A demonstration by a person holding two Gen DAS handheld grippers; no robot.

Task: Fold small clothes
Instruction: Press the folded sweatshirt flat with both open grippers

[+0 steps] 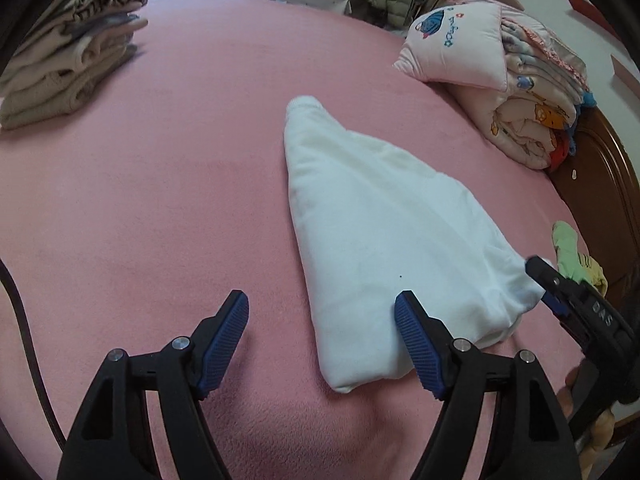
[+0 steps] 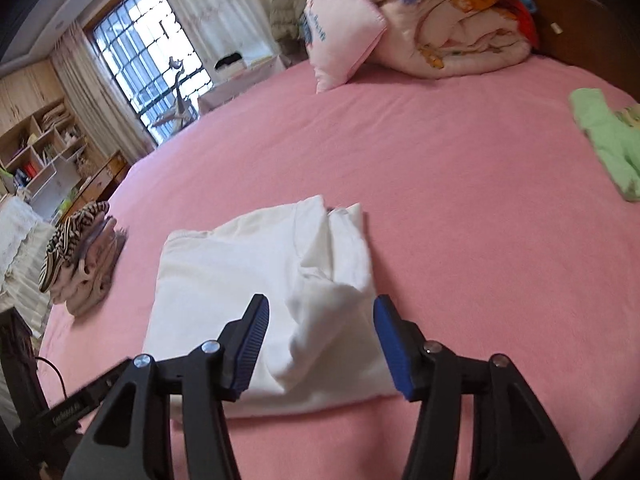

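A white garment (image 1: pixel 380 240) lies partly folded on the pink bed sheet (image 1: pixel 160 180); it also shows in the right wrist view (image 2: pixel 248 280). My left gripper (image 1: pixel 322 336) is open, low over the sheet, its right finger at the garment's near edge. My right gripper (image 2: pixel 320 340) is open over the garment's near corner, with a raised fold of cloth between its fingers. The right gripper also shows in the left wrist view (image 1: pixel 548 284), at the garment's right corner.
A stack of folded clothes (image 1: pixel 68 56) sits at the far left of the bed, also in the right wrist view (image 2: pixel 80 256). A pink pillow (image 1: pixel 456 44) and rolled quilt (image 1: pixel 532 120) lie by the wooden headboard (image 1: pixel 600 184). A green garment (image 2: pixel 608 144) lies at the right.
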